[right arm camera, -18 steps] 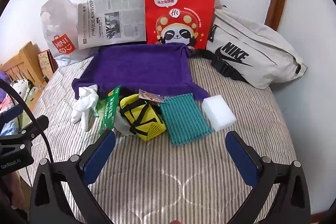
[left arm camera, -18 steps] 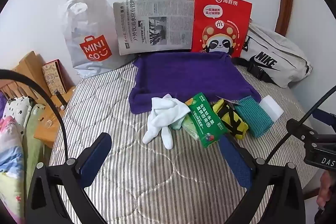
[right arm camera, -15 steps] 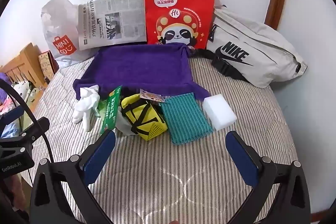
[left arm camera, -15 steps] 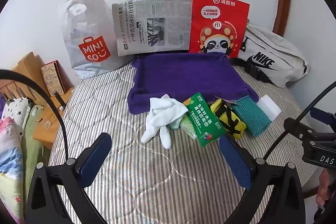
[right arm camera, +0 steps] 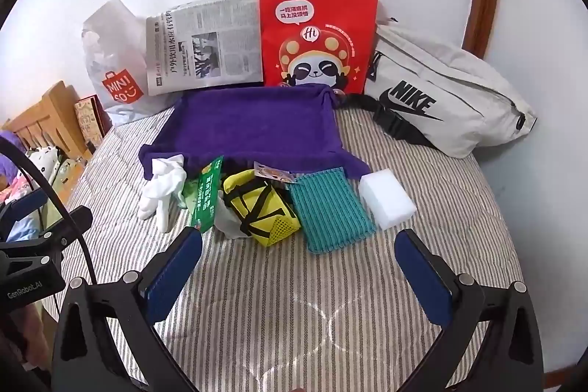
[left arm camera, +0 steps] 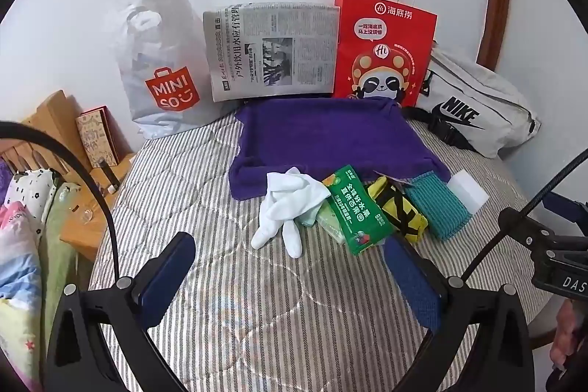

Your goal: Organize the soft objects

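A striped mattress [right arm camera: 294, 300] is carrying everything. A purple towel [right arm camera: 253, 127] is lying spread at its far side. Along the towel's near edge, 5 items are sitting in a row: white gloves [right arm camera: 161, 188], green packet [right arm camera: 206, 197], yellow pouch [right arm camera: 261, 208], teal cloth [right arm camera: 329, 210], white sponge [right arm camera: 386, 197]. The left gripper [left arm camera: 290, 276] and right gripper [right arm camera: 299, 267] are hovering spread wide, gripping nothing.
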Motion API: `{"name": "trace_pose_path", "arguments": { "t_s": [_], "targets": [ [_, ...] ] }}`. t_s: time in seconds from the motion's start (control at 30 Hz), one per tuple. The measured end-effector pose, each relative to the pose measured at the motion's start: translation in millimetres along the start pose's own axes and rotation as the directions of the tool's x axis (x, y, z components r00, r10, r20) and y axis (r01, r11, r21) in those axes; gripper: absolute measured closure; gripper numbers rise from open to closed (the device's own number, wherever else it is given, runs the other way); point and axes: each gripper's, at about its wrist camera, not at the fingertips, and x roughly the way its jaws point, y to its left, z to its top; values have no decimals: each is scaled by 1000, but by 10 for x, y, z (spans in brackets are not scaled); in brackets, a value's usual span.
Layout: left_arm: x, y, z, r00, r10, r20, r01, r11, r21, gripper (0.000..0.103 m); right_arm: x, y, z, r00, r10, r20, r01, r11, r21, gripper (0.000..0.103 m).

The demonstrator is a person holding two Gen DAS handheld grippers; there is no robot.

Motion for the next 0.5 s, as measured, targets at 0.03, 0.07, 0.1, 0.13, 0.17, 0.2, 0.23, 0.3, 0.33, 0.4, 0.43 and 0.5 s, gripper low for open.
{"name": "trace_pose_path", "arguments": {
  "t_s": [0.03, 0.07, 0.1, 0.13, 0.17, 0.2, 0.23, 0.3, 0.33, 0.4, 0.43, 0.5],
  "targets": [
    [-9, -1, -2, 1000, -1, -1, 1, 1000, 3, 0, 0, 2, -1, 1000, 0, 0, 0, 1000, -2, 0],
    [-6, -6, 10, 1000, -5, -2, 5, 1000, 2, 0, -1, -2, -3, 1000, 0, 1, 0, 1000, 0, 0],
    [-15, -3, 4, 1000, -8, 2, 8, 1000, 0, 0, 3, -6, -10, 1000, 0, 2, 0, 1000, 2, 0],
    [-18, -6, 4, 1000, -8, 1, 8, 1000, 0, 0, 3, -5, -20, 1000, -1, 2, 1, 1000, 3, 0],
    [-22, -12, 4, 1000, -8, -1, 8, 1000, 1, 0, 4, -9, -22, 1000, -3, 1, 3, 1000, 3, 0],
    [-24, -18, 10, 1000, -10, -2, 10, 1000, 0, 0, -1, -9, -25, 1000, -4, 1, 4, 1000, 2, 0],
    [-22, -24, -1, 1000, -13, -3, 13, 1000, -2, 0, -3, -15, -27, 1000, -5, 1, 5, 1000, 3, 0],
    [-18, -31, -5, 1000, -13, -8, 13, 1000, -3, 0, -10, -21, -29, 1000, -2, 2, 2, 1000, 7, 0],
    [-14, -34, -5, 1000, -14, -7, 14, 1000, -2, 0, -10, -26, -30, 1000, 3, 2, -3, 1000, 8, 0],
    [-14, -34, -6, 1000, -17, -6, 17, 1000, -3, 0, -6, -34, -30, 1000, 4, 1, -4, 1000, 8, 0],
    [-15, -36, -9, 1000, -19, -5, 19, 1000, -2, 0, 1, -38, -31, 1000, 2, 0, -2, 1000, 9, 0],
    [-18, -45, -9, 1000, -16, -5, 16, 1000, -3, 0, 15, -42, -28, 1000, 1, -5, -1, 1000, 11, 0]
  ]
}}
